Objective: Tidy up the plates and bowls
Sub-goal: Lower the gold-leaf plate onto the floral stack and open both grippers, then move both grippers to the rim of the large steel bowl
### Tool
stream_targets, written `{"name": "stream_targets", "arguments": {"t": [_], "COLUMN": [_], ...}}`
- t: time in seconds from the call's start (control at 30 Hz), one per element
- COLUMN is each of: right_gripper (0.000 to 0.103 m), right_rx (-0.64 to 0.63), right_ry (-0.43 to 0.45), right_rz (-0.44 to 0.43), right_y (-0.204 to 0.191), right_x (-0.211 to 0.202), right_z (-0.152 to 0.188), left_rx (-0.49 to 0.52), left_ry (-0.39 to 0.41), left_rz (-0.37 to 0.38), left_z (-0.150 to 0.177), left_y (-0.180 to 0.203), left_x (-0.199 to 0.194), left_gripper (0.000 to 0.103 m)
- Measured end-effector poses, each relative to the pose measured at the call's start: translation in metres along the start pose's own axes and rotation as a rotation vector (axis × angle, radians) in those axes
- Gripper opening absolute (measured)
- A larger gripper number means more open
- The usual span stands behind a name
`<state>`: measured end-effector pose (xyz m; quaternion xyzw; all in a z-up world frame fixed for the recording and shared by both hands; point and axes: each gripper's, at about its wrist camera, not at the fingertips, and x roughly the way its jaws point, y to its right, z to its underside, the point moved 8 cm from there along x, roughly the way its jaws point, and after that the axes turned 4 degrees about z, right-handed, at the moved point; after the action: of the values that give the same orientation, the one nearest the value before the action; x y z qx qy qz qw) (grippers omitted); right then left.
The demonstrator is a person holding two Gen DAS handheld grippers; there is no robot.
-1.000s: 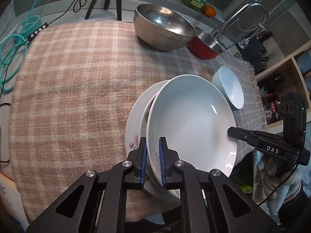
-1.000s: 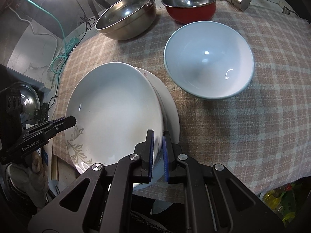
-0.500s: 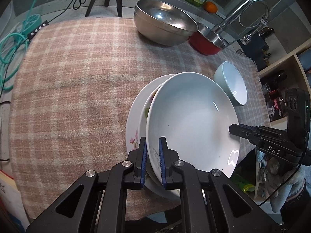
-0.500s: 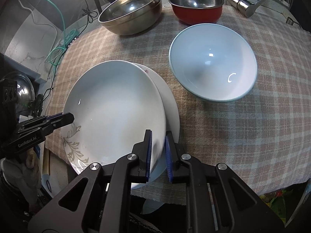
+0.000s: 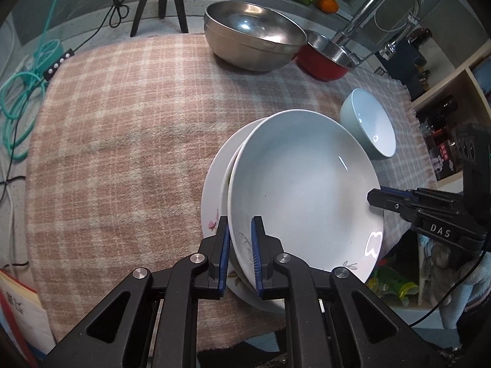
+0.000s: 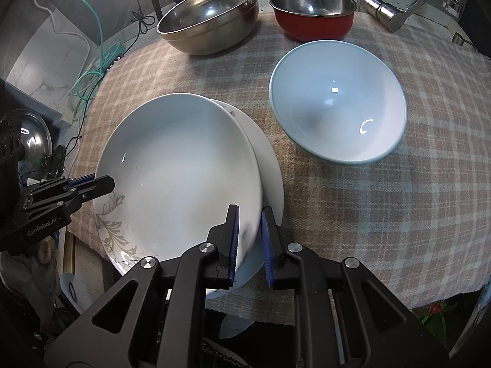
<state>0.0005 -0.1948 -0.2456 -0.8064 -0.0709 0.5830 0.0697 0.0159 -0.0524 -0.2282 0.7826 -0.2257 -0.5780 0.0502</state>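
Observation:
A deep white plate (image 5: pixel 300 184) (image 6: pixel 181 178) with a grey leaf pattern lies on a flat flowered plate (image 5: pixel 214 190) (image 6: pixel 270 178) near the front edge of the checked cloth. My left gripper (image 5: pixel 240 227) has the deep plate's near rim between its blue pads, which still touch it as the jaws start opening. Its tip shows at the plate's left rim (image 6: pixel 107 182) in the right wrist view. My right gripper (image 6: pixel 249 217) straddles the opposite rim with a small gap, no longer pressing; the left wrist view catches its tip (image 5: pixel 373 196). A pale blue bowl (image 6: pixel 337 107) (image 5: pixel 371 128) stands beside the plates.
A large steel bowl (image 5: pixel 254 36) (image 6: pixel 208 18) and a red bowl (image 5: pixel 325 58) (image 6: pixel 313 12) stand at the back of the cloth (image 5: pixel 122 122). A tap (image 5: pixel 377 9) rises behind them. Green cables (image 5: pixel 18 98) lie off the cloth's left edge. The stacked plates overhang the front edge.
The right gripper's pads have parted a little around the deep plate's rim. The left pads look almost unchanged. Both hands have stayed where they were.

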Motion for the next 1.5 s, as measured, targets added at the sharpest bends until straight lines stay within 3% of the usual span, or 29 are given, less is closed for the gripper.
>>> {"name": "stream_targets", "arguments": {"t": [0.37,0.77,0.83,0.87,1.23,1.4,1.5], "right_gripper": [0.016,0.018,0.041,0.045,0.046,0.046,0.046], "right_rx": [0.0,0.011,0.019,0.024,0.042,0.059,0.074], "right_ry": [0.014,0.099,0.116,0.127,0.218,0.243,0.248], "right_rz": [0.003,-0.004,-0.022,-0.031,-0.097,-0.125,-0.135], "right_y": [0.003,0.005,0.004,0.004,-0.008,-0.014,-0.015], "right_x": [-0.005,-0.033,-0.036,-0.039,-0.056,-0.055,-0.05], "right_z": [-0.001,-0.024,-0.031,-0.036,-0.09,-0.115,-0.13], "left_rx": [0.049,0.006,-0.01,-0.019,-0.081,-0.076,-0.088], "left_ry": [-0.008,0.03,0.047,0.057,0.161,0.183,0.178], "left_rz": [-0.058,-0.014,-0.003,0.002,0.036,0.032,0.067], "left_z": [0.001,-0.014,-0.023,-0.027,-0.093,-0.122,-0.136], "left_y": [0.002,-0.006,-0.009,-0.011,-0.034,-0.041,-0.043], "left_x": [0.0,-0.015,-0.019,-0.021,-0.037,-0.037,-0.032], "left_gripper": [0.016,0.02,0.02,0.02,0.02,0.02,0.02]}}
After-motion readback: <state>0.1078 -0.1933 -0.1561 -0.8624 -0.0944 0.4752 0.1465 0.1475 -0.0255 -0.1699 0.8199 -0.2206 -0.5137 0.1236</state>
